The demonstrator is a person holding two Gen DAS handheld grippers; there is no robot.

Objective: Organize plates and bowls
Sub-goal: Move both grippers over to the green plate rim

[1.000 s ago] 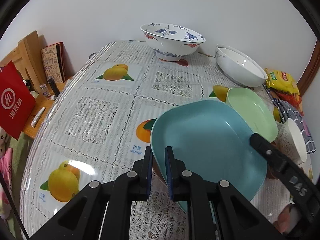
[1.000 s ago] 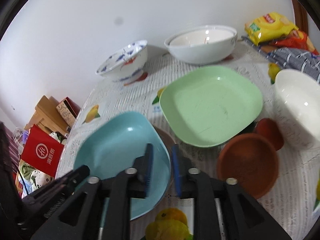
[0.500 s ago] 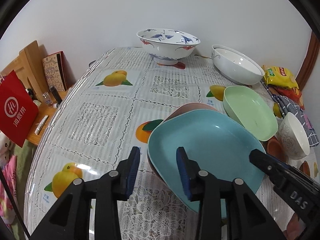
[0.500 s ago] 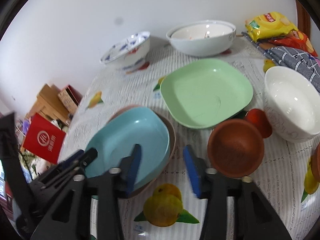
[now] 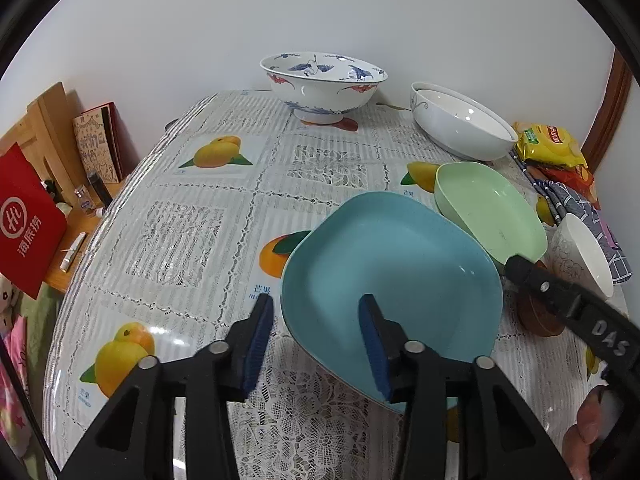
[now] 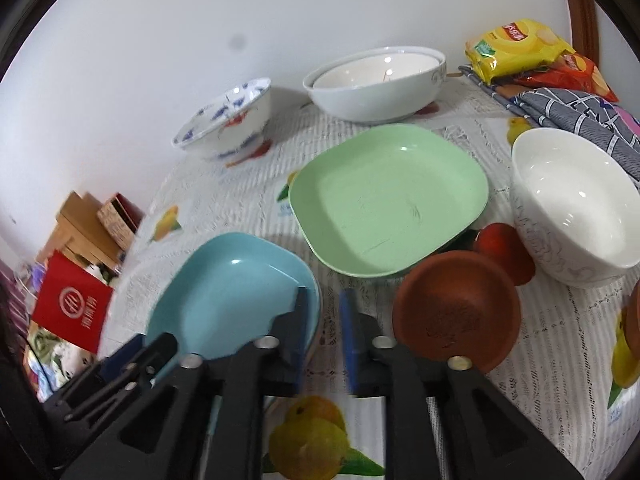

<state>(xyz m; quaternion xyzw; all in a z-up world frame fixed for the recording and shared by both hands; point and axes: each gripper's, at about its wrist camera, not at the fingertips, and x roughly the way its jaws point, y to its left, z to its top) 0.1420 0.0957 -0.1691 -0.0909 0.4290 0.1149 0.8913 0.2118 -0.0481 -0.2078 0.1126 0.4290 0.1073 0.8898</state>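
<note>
Straddling the near rim of the square turquoise plastic plate (image 5: 392, 276), the left gripper (image 5: 316, 340) stands with its blue pads apart and pressing on nothing; its jaws have just been opening, so the plate looks freshly let go. At the turquoise plate's right edge the right gripper (image 6: 324, 328) is likewise parted, one pad over the plate's rim and the other over the tablecloth (image 6: 560, 380), with no contact that I can see; its jaws have also just been widening. The turquoise plate lies on the table, and a pale rim peeps from beneath it in the right wrist view, so it seems to sit on another dish. Just right of it is a round terracotta-brown dish (image 6: 456, 312), and beyond that the square pale-green plastic plate (image 6: 388, 200), near but apart. Right of the green plate stands a small white ceramic bowl (image 6: 576, 208). Farthest from the turquoise plate, by the wall, are a blue-and-white painted porcelain bowl (image 5: 324, 80) and a wide white bowl (image 5: 460, 128).

Judging by this, one stacking step is finishing. Next would come the green plate: reach past, close on its rim, lift it clear.
</note>
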